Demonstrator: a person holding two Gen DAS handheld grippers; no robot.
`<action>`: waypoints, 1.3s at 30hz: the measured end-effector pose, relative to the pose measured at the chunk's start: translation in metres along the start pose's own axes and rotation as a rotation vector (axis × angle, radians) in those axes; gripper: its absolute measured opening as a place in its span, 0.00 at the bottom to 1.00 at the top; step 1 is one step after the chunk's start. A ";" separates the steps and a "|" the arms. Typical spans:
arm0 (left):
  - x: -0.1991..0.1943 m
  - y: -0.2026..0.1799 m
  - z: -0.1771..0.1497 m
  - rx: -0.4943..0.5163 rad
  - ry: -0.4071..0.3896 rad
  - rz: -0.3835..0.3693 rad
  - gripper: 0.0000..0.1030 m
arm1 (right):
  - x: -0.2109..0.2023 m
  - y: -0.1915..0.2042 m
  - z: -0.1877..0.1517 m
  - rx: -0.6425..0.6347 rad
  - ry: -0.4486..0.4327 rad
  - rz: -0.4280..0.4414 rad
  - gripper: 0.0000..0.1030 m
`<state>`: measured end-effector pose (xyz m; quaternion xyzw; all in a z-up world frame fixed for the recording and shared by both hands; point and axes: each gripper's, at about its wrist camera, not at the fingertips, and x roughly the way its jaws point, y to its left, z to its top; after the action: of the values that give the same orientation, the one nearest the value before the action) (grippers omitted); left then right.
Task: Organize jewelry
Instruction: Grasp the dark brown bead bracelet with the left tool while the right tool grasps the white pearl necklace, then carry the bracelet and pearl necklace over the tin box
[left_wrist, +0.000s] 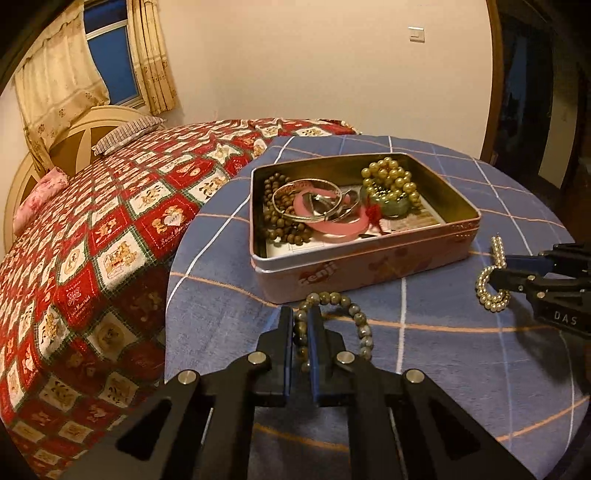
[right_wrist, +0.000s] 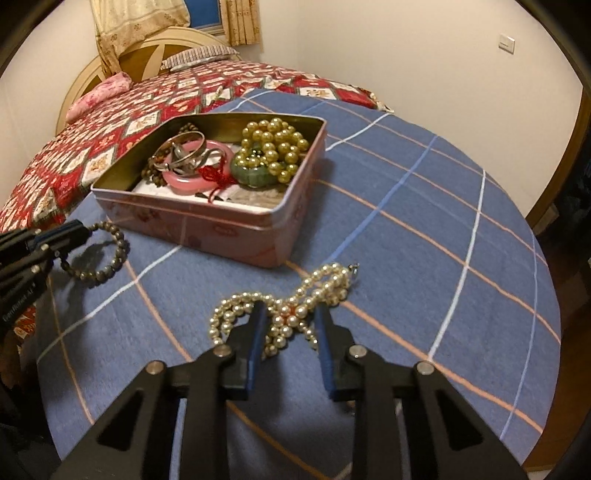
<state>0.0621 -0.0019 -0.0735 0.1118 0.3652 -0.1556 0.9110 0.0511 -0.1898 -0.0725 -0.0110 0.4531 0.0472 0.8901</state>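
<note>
An open pink tin (left_wrist: 369, 269) (right_wrist: 207, 229) on the blue checked table holds bangles, a pink ring, a jade piece and gold beads. My left gripper (left_wrist: 299, 314) is shut on a grey-green bead bracelet (left_wrist: 360, 321), which lies on the cloth in front of the tin; it also shows in the right wrist view (right_wrist: 107, 258). My right gripper (right_wrist: 290, 314) is open, its fingers on either side of a pearl necklace (right_wrist: 295, 306) heaped on the cloth right of the tin. The necklace also shows in the left wrist view (left_wrist: 493, 291).
The round table (right_wrist: 443, 229) carries a blue checked cloth. A bed with a red patchwork quilt (left_wrist: 92, 240) stands close behind and left of the table. A wall and a dark doorway lie to the right.
</note>
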 end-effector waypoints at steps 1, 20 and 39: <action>-0.001 -0.001 0.000 0.000 -0.001 -0.002 0.06 | -0.001 -0.001 -0.002 0.002 -0.001 0.001 0.27; -0.010 -0.004 0.003 -0.013 -0.016 -0.029 0.07 | -0.013 -0.006 -0.004 0.038 -0.029 0.018 0.17; -0.006 -0.005 0.003 -0.017 -0.011 -0.041 0.07 | -0.002 -0.007 0.001 0.094 -0.002 0.072 0.14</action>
<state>0.0582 -0.0067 -0.0676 0.0959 0.3634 -0.1717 0.9106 0.0516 -0.1968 -0.0709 0.0471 0.4542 0.0577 0.8878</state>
